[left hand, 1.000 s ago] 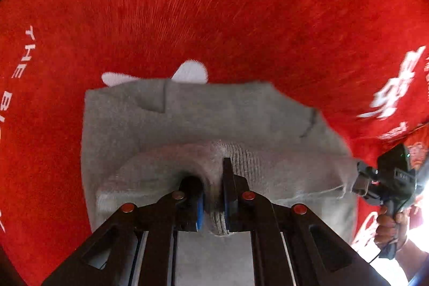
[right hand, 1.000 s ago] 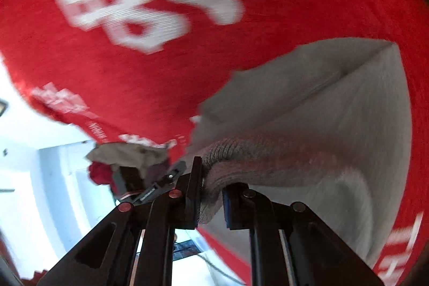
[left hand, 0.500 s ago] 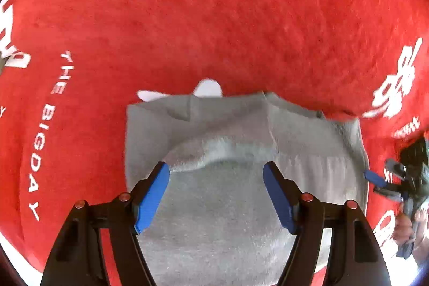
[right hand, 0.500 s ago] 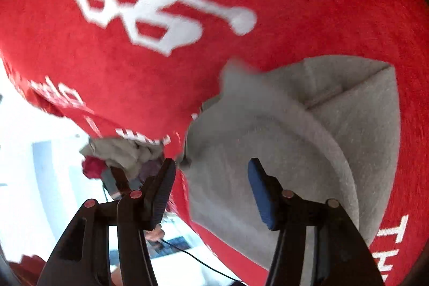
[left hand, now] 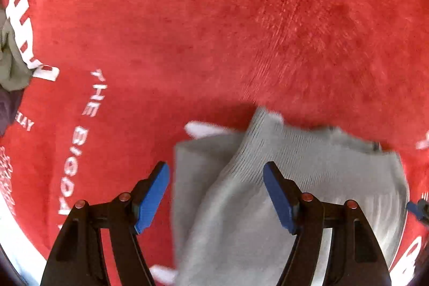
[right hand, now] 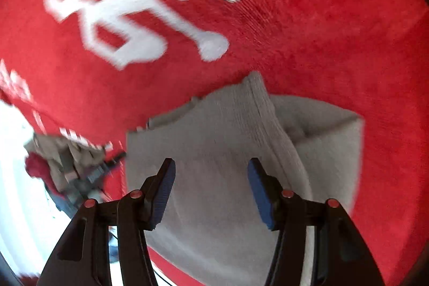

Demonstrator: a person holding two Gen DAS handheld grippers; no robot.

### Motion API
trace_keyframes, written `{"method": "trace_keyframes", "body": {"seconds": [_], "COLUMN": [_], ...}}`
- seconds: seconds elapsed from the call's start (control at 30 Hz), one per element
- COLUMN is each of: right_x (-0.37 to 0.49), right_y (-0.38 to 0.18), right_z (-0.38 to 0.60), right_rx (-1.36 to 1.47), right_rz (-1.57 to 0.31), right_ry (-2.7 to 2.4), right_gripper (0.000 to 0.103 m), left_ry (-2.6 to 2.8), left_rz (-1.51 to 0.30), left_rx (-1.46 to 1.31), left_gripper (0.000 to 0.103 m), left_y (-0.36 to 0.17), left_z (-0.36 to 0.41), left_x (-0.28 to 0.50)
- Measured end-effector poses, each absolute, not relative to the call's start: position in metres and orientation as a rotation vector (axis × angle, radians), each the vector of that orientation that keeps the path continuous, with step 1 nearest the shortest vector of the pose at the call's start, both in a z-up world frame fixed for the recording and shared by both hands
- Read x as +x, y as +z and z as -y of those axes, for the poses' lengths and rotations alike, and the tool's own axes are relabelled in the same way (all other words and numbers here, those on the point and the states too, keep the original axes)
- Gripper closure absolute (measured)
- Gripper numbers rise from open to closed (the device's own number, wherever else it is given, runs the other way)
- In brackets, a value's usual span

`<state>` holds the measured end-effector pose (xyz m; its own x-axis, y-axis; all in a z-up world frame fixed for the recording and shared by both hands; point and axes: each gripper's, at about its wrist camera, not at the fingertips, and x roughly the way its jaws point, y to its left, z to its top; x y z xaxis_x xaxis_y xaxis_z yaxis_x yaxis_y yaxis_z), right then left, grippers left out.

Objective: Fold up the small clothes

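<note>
Left wrist: both the left gripper (left hand: 215, 192) and right gripper (right hand: 211, 186) gape above the folded grey garment (left hand: 281, 192).

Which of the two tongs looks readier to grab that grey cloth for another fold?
Probably the right tongs: open, both pads over the grey cloth. The left tongs, also open, straddle its edge, one pad over the red mat.

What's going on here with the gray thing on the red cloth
A person with a handheld gripper in each hand is folding a small gray garment on a red printed cloth. Both the left gripper and right gripper are open above it, holding nothing. The garment lies folded over itself, a ribbed band across the top.
</note>
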<state>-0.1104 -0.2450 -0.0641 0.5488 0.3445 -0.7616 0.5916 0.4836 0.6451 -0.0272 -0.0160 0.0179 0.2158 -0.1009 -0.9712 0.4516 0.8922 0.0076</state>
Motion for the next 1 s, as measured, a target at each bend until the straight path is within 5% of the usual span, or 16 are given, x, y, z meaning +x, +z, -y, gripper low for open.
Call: {"method": "trace_keyframes", "body": {"seconds": [0.53, 0.73, 0.8, 0.87, 0.93, 1.0], "right_x": [-0.238, -0.254, -0.253, -0.259, -0.260, -0.257], "right_y": [-0.073, -0.094, -0.107, -0.117, -0.117, -0.110], "right_z": [0.149, 0.120, 0.115, 0.119, 0.122, 0.126], "right_rx": [1.309, 1.465, 1.534, 1.613, 1.654, 1.613], "right_rz": [-1.114, -0.986, -0.940, -0.870, -0.819, -0.832], "right_ry": [-0.284, -0.389, -0.432, -0.473, -0.492, -0.508], "right_gripper": [0.042, 0.042, 0.042, 0.044, 0.093, 0.095], "left_ry": [-0.666, -0.773, -0.765, -0.742, -0.735, -0.725], "left_rz": [-1.533, -1.539, -1.558, -1.559, -1.547, -1.509], "left_rx": [0.290, 0.282, 0.280, 0.278, 0.265, 0.304], "left_gripper": [0.030, 0.052, 0.078, 0.094, 0.094, 0.094], "left_y": [-0.007, -0.015, -0.020, -0.019, -0.017, -0.015], "left_z": [-0.078, -0.076, -0.073, -0.075, -0.081, -0.090], "left_x": [-0.146, -0.159, -0.152, -0.145, -0.133, -0.133]}}
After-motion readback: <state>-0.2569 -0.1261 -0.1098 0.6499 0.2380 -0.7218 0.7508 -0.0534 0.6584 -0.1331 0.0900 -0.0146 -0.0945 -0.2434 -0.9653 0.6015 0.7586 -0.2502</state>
